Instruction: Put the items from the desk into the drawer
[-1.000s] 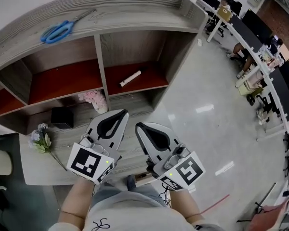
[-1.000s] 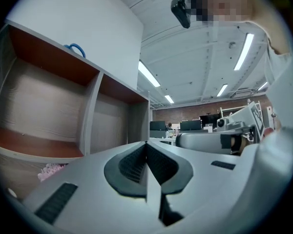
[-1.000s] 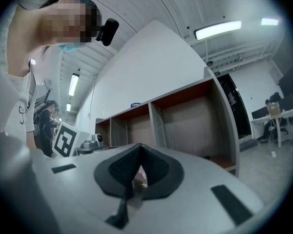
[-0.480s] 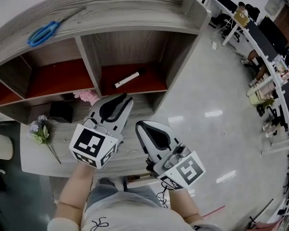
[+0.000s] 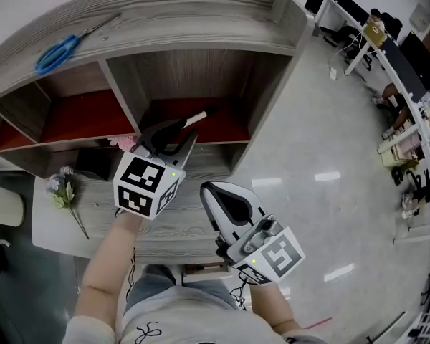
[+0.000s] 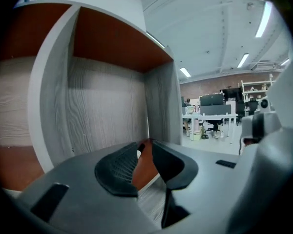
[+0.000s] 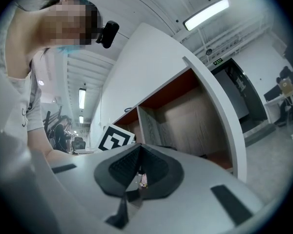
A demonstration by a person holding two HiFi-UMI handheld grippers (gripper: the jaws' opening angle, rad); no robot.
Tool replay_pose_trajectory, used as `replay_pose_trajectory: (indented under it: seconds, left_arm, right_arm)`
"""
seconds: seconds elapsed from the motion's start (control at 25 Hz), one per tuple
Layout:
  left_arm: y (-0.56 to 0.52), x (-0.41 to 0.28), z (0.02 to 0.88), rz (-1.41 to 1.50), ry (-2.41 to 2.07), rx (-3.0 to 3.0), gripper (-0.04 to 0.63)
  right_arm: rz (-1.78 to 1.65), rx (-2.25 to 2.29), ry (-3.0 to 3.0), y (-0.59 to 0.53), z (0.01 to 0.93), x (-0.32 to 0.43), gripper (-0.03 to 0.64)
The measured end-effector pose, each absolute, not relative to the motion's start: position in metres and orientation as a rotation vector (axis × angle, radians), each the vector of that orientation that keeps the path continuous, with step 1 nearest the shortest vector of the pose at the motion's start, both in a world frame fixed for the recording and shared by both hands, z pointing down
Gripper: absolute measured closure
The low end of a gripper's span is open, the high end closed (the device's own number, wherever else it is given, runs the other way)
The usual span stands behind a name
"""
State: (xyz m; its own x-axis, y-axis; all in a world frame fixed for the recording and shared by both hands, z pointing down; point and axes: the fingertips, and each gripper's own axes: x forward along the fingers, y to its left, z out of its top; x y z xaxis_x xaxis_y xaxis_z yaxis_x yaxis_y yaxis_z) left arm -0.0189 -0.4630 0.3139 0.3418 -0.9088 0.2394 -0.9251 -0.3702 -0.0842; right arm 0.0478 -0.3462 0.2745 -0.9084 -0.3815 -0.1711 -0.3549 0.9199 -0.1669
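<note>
A white stick with a dark tip lies on the red floor of the hutch's right compartment. My left gripper is reaching into that compartment's mouth, its tips just short of the stick. Its jaws are open by a narrow gap, through which the left gripper view shows a sliver of the white stick. My right gripper hovers over the desk's front, shut and empty; the right gripper view shows its pads pressed together. Blue scissors lie on the hutch top.
A purple flower sprig lies on the grey desk at left. A black box and a pink flower sit at the back under the shelf. Open floor lies to the right, with office desks and people beyond.
My left gripper has moved forward and up from beside the right gripper into the mouth of the right compartment. The right gripper has stayed put.
</note>
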Motion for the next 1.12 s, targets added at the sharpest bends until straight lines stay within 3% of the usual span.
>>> replay_pose_trajectory:
  seconds: [1.12]
  left_arm:
    - [-0.525, -0.025, 0.368, 1.088, -1.664, 2.287, 0.497]
  right_arm:
    - [-0.244, -0.486, 2.827, -0.360, 0.275, 0.071, 0.609]
